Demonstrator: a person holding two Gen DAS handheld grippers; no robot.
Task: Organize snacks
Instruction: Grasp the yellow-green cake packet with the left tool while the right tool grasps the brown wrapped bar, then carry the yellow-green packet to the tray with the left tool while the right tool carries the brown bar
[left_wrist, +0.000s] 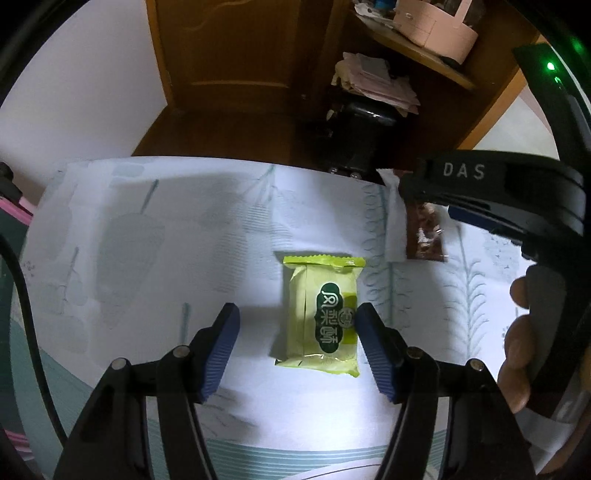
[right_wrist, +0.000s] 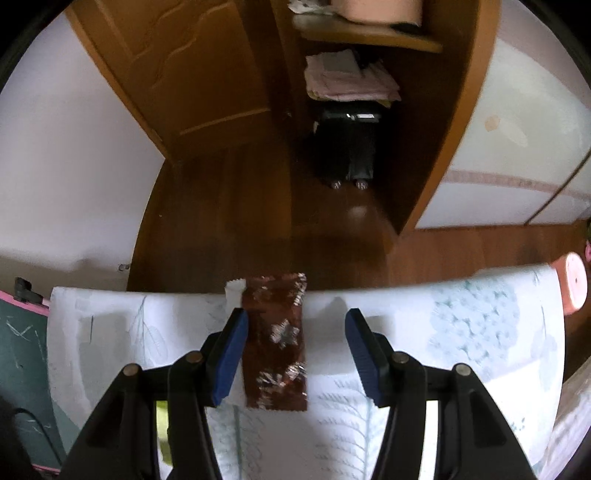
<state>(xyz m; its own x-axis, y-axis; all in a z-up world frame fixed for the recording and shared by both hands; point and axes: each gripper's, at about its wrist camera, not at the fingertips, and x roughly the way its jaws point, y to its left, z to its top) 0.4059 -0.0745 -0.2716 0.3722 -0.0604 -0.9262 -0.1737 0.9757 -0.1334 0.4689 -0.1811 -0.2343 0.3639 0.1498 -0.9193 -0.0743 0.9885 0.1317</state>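
Both grippers sit nearest the lens, fingers spread wide on each, nothing pinched. Left gripper (left_wrist: 295, 321) hangs low over table w/ floral cloth (left_wrist: 147, 258); right gripper (right_wrist: 296, 325) is over the same cloth (right_wrist: 480, 332) nr its far edge.

Items, big to small:
- Cloth: white w/ pale teal leaf print, covers whole work surface.
- Green snack pack (left_wrist: 320, 314): lies flat on cloth btwn left fingers, closer to the right-side pad (left_wrist: 376, 354), approx touching it; left-side pad (left_wrist: 218, 354) stands apart from it. Dark green label w/ white characters faces up.
- Brown snack pack (right_wrist: 275, 339): flat on cloth, long axis pointing away from cam, far end reaching the table edge. It lies just beside the left-side pad (right_wrist: 231, 354) of right gripper; right-side pad (right_wrist: 364, 354) is well apart. Same pack shows in left wrist view (left_wrist: 424, 236), partly under the right gripper body.
- White scrap (right_wrist: 235, 291) peeks out at brown pack's far left corner.

Bkgd: wooden door (right_wrist: 177, 74), shelf w/ folded stuff (right_wrist: 351, 77).
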